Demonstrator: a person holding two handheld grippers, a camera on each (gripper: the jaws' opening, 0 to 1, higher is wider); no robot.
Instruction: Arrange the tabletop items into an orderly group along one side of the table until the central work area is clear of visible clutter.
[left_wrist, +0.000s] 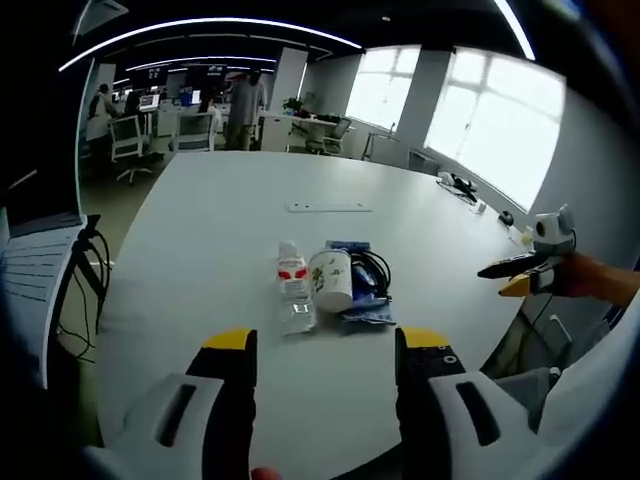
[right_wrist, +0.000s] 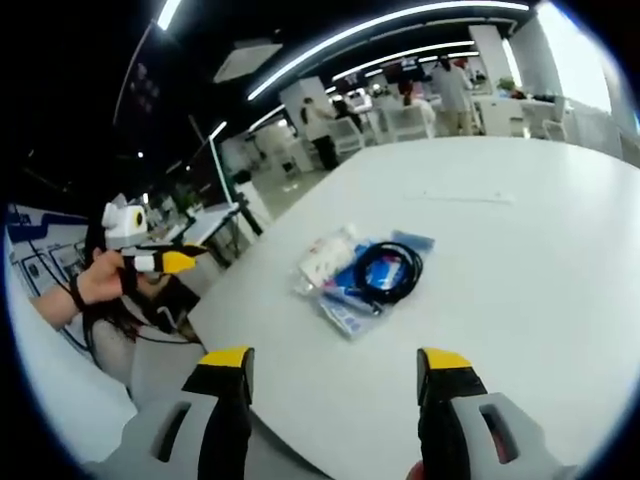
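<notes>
Fingers of the left gripper stand wide apart and hold nothing; they hover above the near edge of the white desk. The right gripper is the same: its fingers are wide and empty, above the desk edge on its side. In the left gripper view the right gripper comes in from the right, held by a hand, well apart from the items.

I judge the task as not yet begun, or near its start. The items are already close together in one small group, but this group lies on the open surface between the two grippers, a little in from the near edge, and nothing is gripped.

I count one water bottle with a red label, lying down; one white cup just beside it; one coil of black cable; and some blue packets under them, whose number I cannot tell. Farther away on the desk lies one thin flat strip.
</notes>
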